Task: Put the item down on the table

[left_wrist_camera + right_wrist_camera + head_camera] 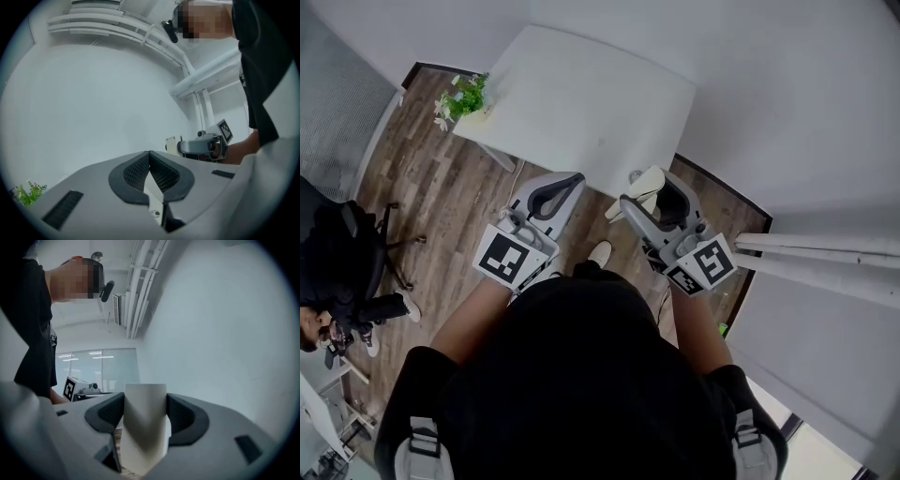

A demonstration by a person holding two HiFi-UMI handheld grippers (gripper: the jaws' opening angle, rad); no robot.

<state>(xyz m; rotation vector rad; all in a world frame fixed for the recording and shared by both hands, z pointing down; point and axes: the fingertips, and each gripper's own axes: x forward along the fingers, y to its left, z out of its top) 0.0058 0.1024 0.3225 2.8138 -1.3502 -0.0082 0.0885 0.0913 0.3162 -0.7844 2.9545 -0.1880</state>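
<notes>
Cream-white, smooth-sided block (647, 180) is seen in the head view, pinched in the right gripper (652, 194), which is held in front of the person's body with its jaws pointed away toward the white rectangular table (581, 103). The block is carried in the air just short of the table's near edge, above the brown wood-plank floor (459, 197), and has not yet been set down. The left gripper (562, 187) is held just to the left of it at a like height. A small green potted plant (464, 97) stands at the table's far left corner.

In the left gripper view, the ribbed dark pads (136, 173) are pressed together with nothing between them.

In the right gripper view, the block is clamped about its middle between the dark pads (183, 416), with its top standing above the jaws and its lower end hanging below them. It is judged to be light and fairly stiff, since no crushing is seen at the pads. Its smooth faces may slide, so a hold across the middle of its two flat sides is best.
</notes>
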